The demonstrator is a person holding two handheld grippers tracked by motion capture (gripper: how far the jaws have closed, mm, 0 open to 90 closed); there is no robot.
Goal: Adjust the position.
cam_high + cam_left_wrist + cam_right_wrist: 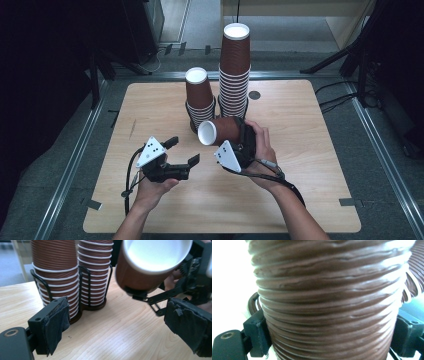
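two pads of the right gripper [239, 141] clamp a cup [220, 131] by its ribbed brown wall; it lies level above the table [310, 165], white mouth toward the left gripper [181, 150], whose jaws gape empty. behind stand two stacks [234, 75].

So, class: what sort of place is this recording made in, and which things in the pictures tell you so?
Probably a lab or test workspace, not a café. A bare wooden table stands within metal rails. A person's hands work a left gripper and a right gripper, practising on paper cups in a wire holder.
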